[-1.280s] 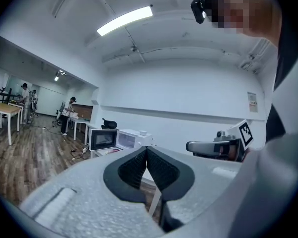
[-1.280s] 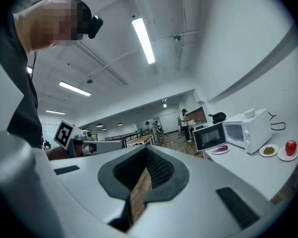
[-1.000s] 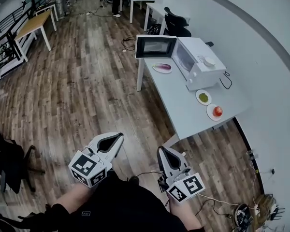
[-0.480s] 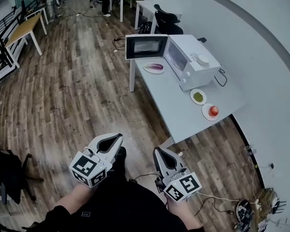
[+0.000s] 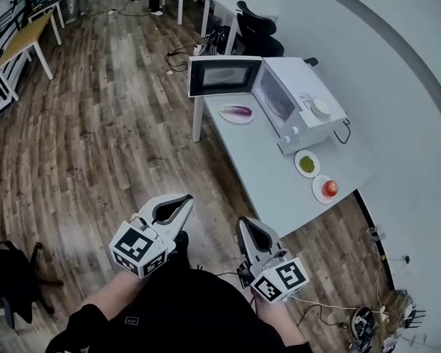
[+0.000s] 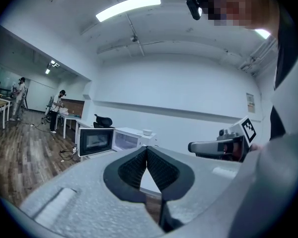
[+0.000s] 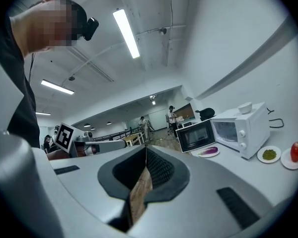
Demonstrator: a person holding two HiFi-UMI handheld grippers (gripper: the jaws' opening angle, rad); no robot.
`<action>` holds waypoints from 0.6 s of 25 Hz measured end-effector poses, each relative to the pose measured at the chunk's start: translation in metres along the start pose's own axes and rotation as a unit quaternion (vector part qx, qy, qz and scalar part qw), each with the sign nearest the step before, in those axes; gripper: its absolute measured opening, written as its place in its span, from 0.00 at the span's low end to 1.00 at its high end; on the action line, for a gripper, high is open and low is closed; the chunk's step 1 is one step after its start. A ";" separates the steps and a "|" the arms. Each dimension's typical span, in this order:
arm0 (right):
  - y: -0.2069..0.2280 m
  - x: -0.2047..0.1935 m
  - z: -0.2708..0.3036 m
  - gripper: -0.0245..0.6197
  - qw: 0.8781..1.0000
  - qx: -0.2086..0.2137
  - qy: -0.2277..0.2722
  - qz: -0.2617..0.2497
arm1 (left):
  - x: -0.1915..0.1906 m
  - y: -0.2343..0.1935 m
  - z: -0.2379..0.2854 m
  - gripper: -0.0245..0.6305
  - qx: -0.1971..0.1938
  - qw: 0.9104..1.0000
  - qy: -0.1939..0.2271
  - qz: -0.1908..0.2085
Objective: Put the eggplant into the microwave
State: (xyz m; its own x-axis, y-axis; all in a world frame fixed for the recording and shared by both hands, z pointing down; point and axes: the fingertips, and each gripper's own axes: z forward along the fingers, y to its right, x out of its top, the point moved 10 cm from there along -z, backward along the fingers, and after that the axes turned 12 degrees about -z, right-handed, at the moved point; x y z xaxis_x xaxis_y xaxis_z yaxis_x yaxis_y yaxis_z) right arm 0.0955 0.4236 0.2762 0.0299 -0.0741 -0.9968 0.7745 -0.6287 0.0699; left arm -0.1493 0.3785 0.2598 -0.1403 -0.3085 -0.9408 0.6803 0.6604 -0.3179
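- The left gripper (image 5: 182, 200) at lower left of the head view has its jaws pressed together at the tips, with nothing between them.
- The right gripper (image 5: 245, 224) at lower middle is the same: jaws pressed together, empty.
- Both are over the wooden floor (image 5: 103, 145), well apart from the tabletop (image 5: 268, 179).
- The eggplant (image 5: 238, 112) lies on a plate (image 5: 225, 116) at upper middle, just in front of the white microwave (image 5: 305, 105), whose door (image 5: 224, 76) stands open.

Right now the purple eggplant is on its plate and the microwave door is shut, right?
No, the microwave door is open, swung out wide, as the head view shows. The eggplant is indeed on its plate.
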 end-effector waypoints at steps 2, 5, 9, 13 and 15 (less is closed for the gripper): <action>0.008 0.003 0.022 0.06 1.000 -0.001 0.002 0.003 | 0.010 -0.020 0.011 0.05 -0.003 1.000 -0.005 0.002; 0.019 0.007 0.057 0.06 1.000 -0.002 0.007 0.006 | 0.027 -0.052 0.025 0.05 -0.006 1.000 -0.007 0.007; 0.031 0.007 0.103 0.06 1.000 -0.008 0.006 0.010 | 0.044 -0.095 0.039 0.05 -0.009 1.000 -0.009 0.007; 0.036 0.004 0.138 0.06 1.000 -0.012 0.001 0.015 | 0.048 -0.133 0.050 0.05 -0.014 1.000 -0.026 0.003; 0.041 0.001 0.151 0.06 1.000 -0.014 -0.010 0.016 | 0.049 -0.147 0.061 0.05 -0.018 0.999 -0.032 -0.004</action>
State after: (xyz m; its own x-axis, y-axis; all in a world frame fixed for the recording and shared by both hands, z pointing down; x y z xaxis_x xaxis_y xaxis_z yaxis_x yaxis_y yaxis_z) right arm 0.0318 0.2804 0.2836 0.0426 -0.1087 -0.9932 0.7904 -0.6043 0.1000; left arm -0.2124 0.2251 0.2677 -0.0984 -0.3558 -0.9294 0.6532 0.6815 -0.3300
